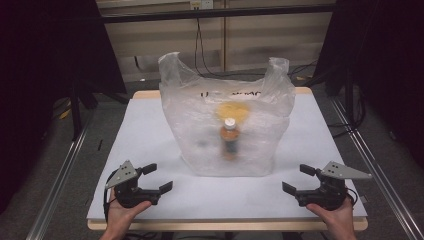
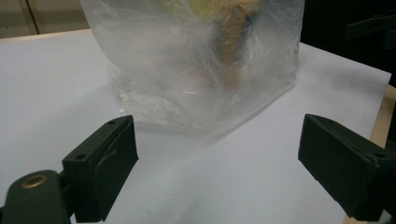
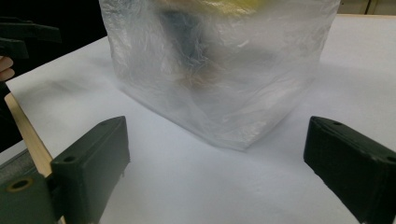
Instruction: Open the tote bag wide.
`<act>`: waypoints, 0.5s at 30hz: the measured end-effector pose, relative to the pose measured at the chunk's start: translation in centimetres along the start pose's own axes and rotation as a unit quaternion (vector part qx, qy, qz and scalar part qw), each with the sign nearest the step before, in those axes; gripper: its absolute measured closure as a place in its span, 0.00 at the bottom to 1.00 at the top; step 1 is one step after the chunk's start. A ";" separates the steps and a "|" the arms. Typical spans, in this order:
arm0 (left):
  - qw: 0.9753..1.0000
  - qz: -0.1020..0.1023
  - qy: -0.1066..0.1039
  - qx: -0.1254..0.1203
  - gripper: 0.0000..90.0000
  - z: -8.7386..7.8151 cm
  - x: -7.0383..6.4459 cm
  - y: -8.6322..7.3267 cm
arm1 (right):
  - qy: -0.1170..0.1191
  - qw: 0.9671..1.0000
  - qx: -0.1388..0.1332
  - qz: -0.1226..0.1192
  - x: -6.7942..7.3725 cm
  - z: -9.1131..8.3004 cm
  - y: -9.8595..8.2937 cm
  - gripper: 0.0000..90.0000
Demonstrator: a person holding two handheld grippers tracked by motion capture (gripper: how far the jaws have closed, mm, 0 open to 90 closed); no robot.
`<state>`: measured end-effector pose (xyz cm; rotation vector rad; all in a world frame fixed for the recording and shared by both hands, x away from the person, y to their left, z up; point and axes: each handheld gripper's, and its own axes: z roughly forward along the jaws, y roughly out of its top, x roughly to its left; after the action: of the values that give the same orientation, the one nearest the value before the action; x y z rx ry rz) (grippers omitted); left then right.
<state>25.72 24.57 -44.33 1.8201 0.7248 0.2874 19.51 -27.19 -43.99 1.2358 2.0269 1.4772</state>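
Note:
A translucent plastic bag (image 1: 227,122) stands upright in the middle of the white table (image 1: 150,135), its two handles sticking up. Inside it I make out a bottle (image 1: 230,138) with a white cap and amber contents, and a blurred yellow thing (image 1: 232,110) behind it. My left gripper (image 1: 157,177) rests near the front left edge, open and empty, held by a hand. My right gripper (image 1: 298,179) sits near the front right edge, open and empty too. Both point at the bag (image 2: 201,60) (image 3: 219,65), a short way off from it.
The wooden table edge (image 1: 225,225) runs along the front. Metal rails (image 1: 60,175) flank the table on both sides. Cables (image 1: 200,45) hang at the back, and dark stands rise at both rear corners.

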 end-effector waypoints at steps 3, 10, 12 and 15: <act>1.000 0.000 0.004 0.000 0.13 0.0 0.1 0.0 | -0.002 1.000 0.004 -0.001 0.0 0.1 0.1 0.04; 1.000 -0.006 -0.004 -0.003 0.17 0.4 0.2 -0.1 | -0.006 1.000 0.000 -0.001 -0.1 0.0 0.1 0.14; 1.000 -0.006 -0.002 0.001 0.21 0.5 0.1 0.0 | -0.003 1.000 -0.002 -0.003 -0.2 0.0 0.1 0.19; 1.000 0.002 -0.005 0.003 0.31 0.6 -0.1 0.0 | 0.002 1.000 -0.002 0.000 -0.3 0.0 0.2 0.27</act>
<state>25.96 23.98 -44.52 1.8280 0.7161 0.2784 19.80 -27.39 -43.85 1.2323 2.0266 1.4832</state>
